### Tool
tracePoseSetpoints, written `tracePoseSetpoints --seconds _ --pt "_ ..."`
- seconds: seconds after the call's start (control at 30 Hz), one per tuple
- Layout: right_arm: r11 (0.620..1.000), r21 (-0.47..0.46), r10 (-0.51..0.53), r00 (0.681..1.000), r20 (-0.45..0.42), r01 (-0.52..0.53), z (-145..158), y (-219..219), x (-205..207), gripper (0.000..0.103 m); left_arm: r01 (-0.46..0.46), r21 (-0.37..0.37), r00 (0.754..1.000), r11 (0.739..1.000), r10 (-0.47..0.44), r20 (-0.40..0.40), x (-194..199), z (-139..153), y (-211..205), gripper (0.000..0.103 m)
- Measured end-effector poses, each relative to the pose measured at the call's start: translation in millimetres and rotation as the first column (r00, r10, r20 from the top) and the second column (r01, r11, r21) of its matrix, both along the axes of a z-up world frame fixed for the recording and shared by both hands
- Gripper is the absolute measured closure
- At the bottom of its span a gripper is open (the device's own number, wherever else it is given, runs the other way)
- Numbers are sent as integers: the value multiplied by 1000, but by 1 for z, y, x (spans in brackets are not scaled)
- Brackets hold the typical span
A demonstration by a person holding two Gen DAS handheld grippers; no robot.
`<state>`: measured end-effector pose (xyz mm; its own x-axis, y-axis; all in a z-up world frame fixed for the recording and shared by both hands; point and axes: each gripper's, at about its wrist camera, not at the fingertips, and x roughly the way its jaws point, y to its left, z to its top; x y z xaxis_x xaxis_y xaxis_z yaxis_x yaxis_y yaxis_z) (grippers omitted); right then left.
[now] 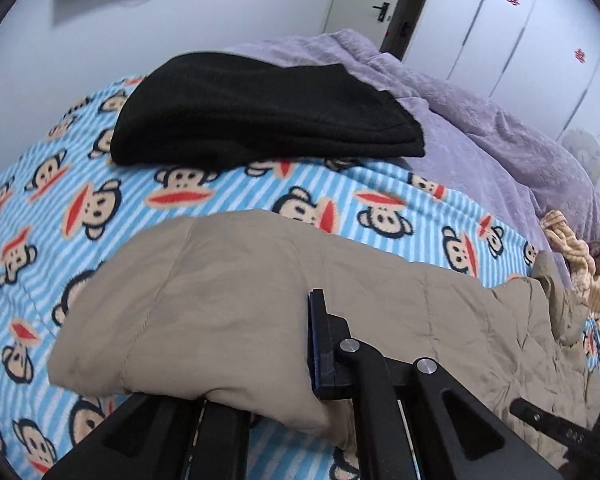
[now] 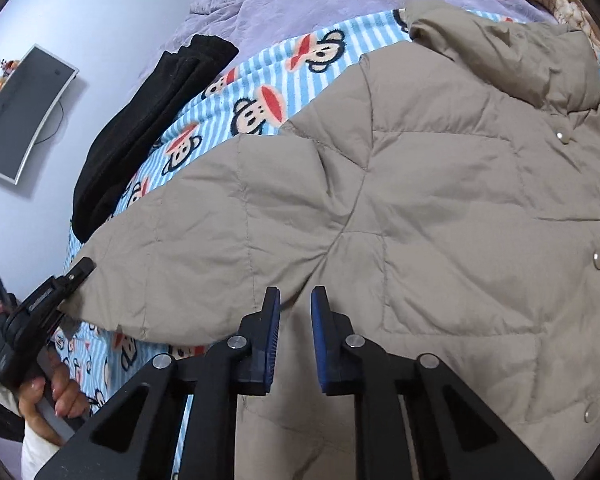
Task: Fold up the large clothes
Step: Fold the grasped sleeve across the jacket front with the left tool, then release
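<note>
At the near edge of the bed (image 1: 40, 208), the left gripper (image 2: 66, 286) has its fingers clenched on the sleeve end of a beige quilted jacket (image 2: 420, 200), likely to fold it inward. The right gripper (image 2: 295, 320) hovers over the jacket's body, fingers slightly parted, grasping nothing. Farther back, folded black clothing (image 1: 260, 112) lies near the bed's far edge beside a lilac blanket (image 1: 500, 140).

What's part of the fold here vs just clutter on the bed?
In the job:
beige jacket
left gripper, clamped on the jacket's sleeve end
right gripper, open over the jacket

Lying about:
black garment
purple blanket
monkey-print blanket
</note>
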<state>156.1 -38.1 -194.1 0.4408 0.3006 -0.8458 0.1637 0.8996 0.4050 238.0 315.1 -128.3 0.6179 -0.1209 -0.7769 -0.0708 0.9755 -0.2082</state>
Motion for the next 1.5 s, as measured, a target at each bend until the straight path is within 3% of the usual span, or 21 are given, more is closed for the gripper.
tracePoseSetpoints --seconds 0.13,0.3,0.5,0.6,0.7,0.77,0.87,0.97,1.07,1.27,1.3,1.33,1.37,1.4,1.5 --pt "999 41 31 999 10 -32 -17 13 16 87 100 62 991 993 -105 80 -16 30 -26 94" --pt "996 55 77 996 -54 -74 -47 21 25 87 212 82 965 974 -222 139 -29 56 -84 94" --pt "980 174 106 992 -74 -92 -32 -21 5 87 369 81 910 926 -378 173 -38 79 -188 94" --pt "989 145 50 997 -51 -42 -13 -71 -24 87 483 73 862 873 -488 136 -43 75 -251 94" --pt "998 54 -37 998 -46 40 0 -126 -54 87 586 61 803 808 -589 98 -59 61 -316 94" --pt "994 -51 -94 995 -42 92 7 -160 -74 87 636 90 764 766 -642 67 -74 45 -357 94" --pt "979 -151 -144 988 -50 135 6 -199 -93 87 682 147 726 716 -688 -16 -91 6 -401 94" --pt "975 -149 -175 982 -77 162 -9 -227 -103 87 688 181 724 703 -681 -108 -101 -31 -418 94" --pt "977 -116 -185 981 -67 176 -16 -238 -107 87 678 191 735 710 -662 -146 -103 -52 -417 93" --pt "977 -68 -204 976 -70 200 -22 -243 -108 87 694 171 720 699 -676 -157 -107 -44 -407 93" --pt "978 -62 -205 976 -72 201 -22 -242 -111 87 698 153 716 699 -680 -160 -103 -43 -404 82" --pt "978 -63 -204 976 -76 199 -20 -242 -113 87 704 123 709 699 -685 -165 -100 -42 -402 63" --pt "978 -67 -202 976 -82 197 -18 -241 -113 87 702 89 710 706 -686 -157 -102 -39 -394 18" --pt "978 -72 -200 976 -85 194 -16 -244 -118 87 688 87 724 720 -676 -135 -102 -34 -387 4" --pt "979 -99 -184 979 -84 175 -6 -238 -114 87 673 110 739 731 -663 -115 -109 -24 -368 4"
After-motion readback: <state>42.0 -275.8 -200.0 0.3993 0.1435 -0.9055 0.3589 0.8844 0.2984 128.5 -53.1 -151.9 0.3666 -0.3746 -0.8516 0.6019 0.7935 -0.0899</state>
